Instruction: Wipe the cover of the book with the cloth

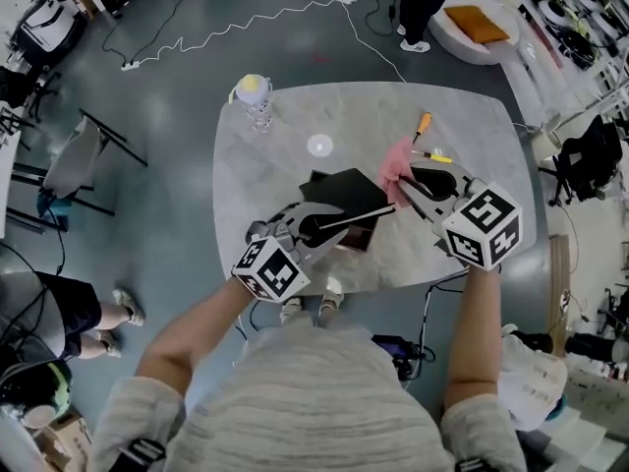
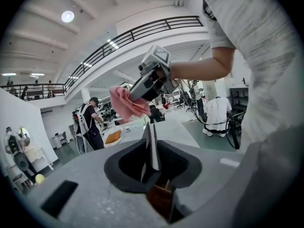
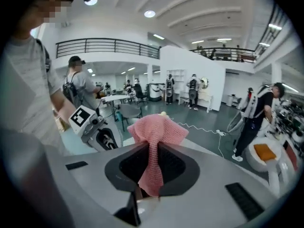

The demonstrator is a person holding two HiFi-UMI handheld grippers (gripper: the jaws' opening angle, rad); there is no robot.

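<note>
Two tools meet over the table [image 1: 257,180] with the book [image 1: 346,193] between them. To the book's left, the left tool [image 1: 316,228] has its jaws drawn nearly together on a thin edge of the book, which stands upright between them, so the book looks propped at a tilt and not lying flat. At the book's right far corner hangs the pink cloth [image 1: 396,160]; whether it touches the cover I cannot tell. Right of the book, the right tool [image 1: 418,180] is clamped on a narrow fold of that cloth, with most of the fabric bunched beyond the jaw tips.

The left hold looks the weakest point. It is a pinch on a slim edge, so a firm stroke from the right could twist the book or pull it free. The cloth is gripped only by a fold, and drag across the cover might tug it out. Loose fabric could also snag the book's corner.

Left of the book and beyond it the table lies bare, with a bottle [image 1: 256,96] well apart. On the near side the table's edge is close, so a slipped book could drop off. Beyond the book to the right, an orange-handled item [image 1: 423,123] lies near the cloth and limits wide strokes there.
</note>
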